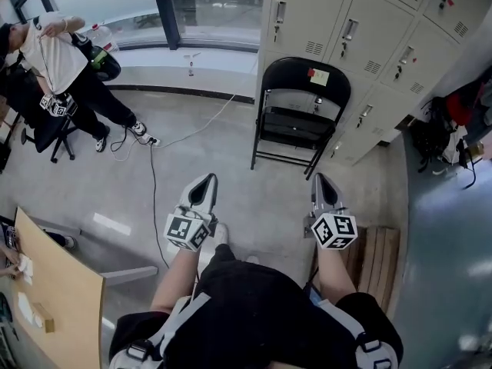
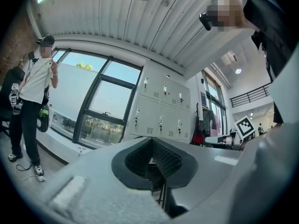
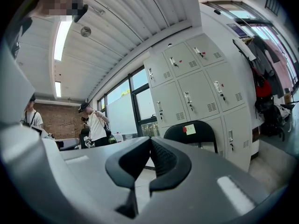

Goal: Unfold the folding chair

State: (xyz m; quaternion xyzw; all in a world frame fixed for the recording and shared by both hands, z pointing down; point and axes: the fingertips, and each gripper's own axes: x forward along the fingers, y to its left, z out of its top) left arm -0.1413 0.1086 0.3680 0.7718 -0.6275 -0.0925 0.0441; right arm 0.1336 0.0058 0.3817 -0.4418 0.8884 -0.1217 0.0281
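Head view shows your left gripper (image 1: 204, 181) and right gripper (image 1: 324, 179) both clenched on nothing. You hold them level, side by side, aimed at the folding chair (image 1: 300, 114), likely lining up an approach. It stands folded, far ahead, against the lockers (image 1: 361, 29); their doors are shut, contents hidden.

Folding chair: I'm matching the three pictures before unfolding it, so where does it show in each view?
Head view: folding chair at upper centre, standing before the lockers.
Left gripper view: mostly hidden behind the shut jaws; the thin dark legs probably show below them.
Right gripper view: its back is right of centre, just above the jaws.
Shared landmark: the grey lockers.
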